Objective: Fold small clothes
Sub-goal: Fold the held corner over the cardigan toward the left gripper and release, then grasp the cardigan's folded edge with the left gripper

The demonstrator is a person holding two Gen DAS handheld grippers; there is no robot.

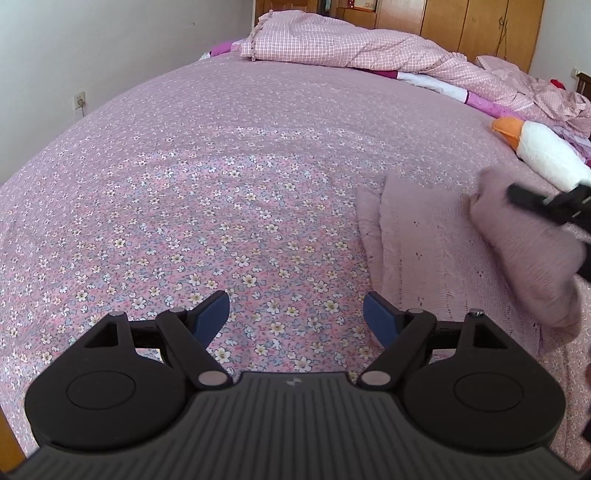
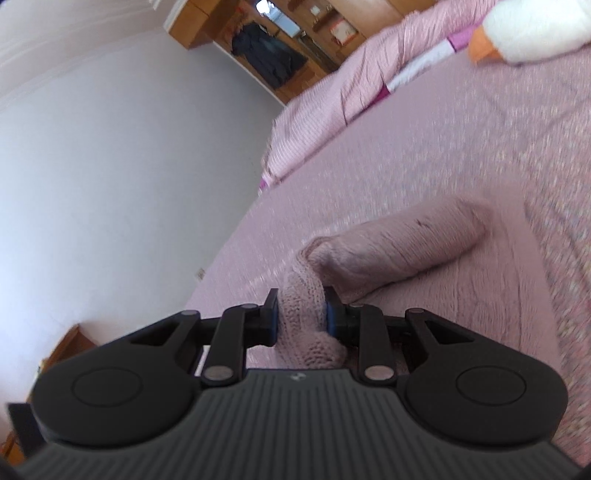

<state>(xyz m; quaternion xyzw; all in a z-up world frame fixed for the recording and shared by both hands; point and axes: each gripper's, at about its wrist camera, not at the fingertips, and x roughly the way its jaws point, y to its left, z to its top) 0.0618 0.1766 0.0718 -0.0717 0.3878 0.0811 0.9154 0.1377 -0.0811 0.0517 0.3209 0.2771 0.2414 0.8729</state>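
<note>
- The right tongs [image 2: 301, 314] are closed tight on a bunched fold of the pale mauve knitted garment [image 2: 399, 243], the knit squeezed between the two blue-padded fingers [image 2: 330, 314].
- From that pinch a rolled sleeve-like part of the garment lifts and stretches away toward the upper right in the right wrist view, which is blurred.
- The left tongs [image 1: 297, 314] stand wide apart and hold nothing, hovering over bare bedspread just left of the garment's near edge.
- In the left wrist view the garment [image 1: 436, 251] lies on the bed's right side, its flat part spread in layered folds, with a raised bundle at its right held by the black right tongs [image 1: 546, 203].
- The bed is covered by a pink floral-print bedspread [image 1: 207, 177].
- Just beyond the garment lies a white plush toy with an orange beak [image 1: 543, 151].
- At the far end a pink checked quilt [image 1: 332, 40] is heaped, with wooden wardrobes [image 1: 480, 26] behind it.
</note>
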